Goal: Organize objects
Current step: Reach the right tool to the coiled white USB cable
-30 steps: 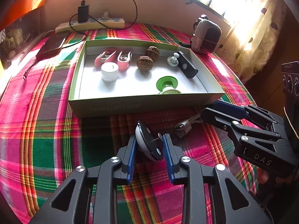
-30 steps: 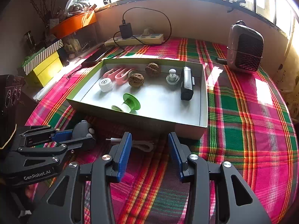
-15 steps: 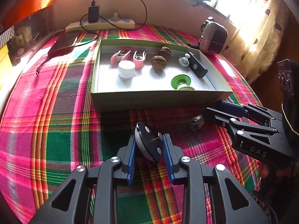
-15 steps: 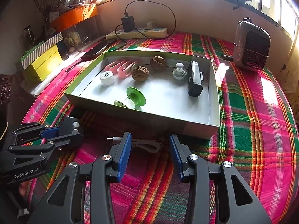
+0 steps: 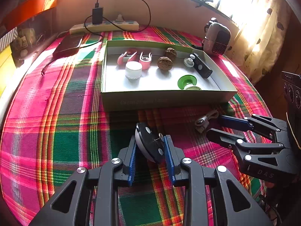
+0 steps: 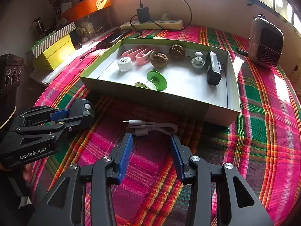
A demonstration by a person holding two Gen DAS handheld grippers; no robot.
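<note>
My left gripper (image 5: 150, 144) is shut on a round black and grey gadget (image 5: 150, 144), held above the plaid cloth in front of the green box (image 5: 165, 99). It also shows in the right wrist view (image 6: 82, 113). My right gripper (image 6: 151, 141) is open, its fingertips just short of a coiled white USB cable (image 6: 152, 127) lying before the box. The cable shows in the left wrist view (image 5: 206, 118) too. The box holds pink clips (image 6: 140, 55), a white cap (image 6: 124, 65), two walnuts (image 6: 159, 60), a green spool (image 6: 155, 81), a white knob (image 6: 197, 61) and a black device (image 6: 213, 70).
A small heater (image 6: 266, 43) stands at the back right. A power strip with charger (image 6: 152, 23) lies along the back wall. A dark phone (image 5: 68, 45) lies left of the box. Yellow boxes (image 6: 54, 50) sit off the table's left edge.
Both grippers have risen and drawn back from the box, the left still holding the gadget. The right gripper now stands over the near side of the white cable.
</note>
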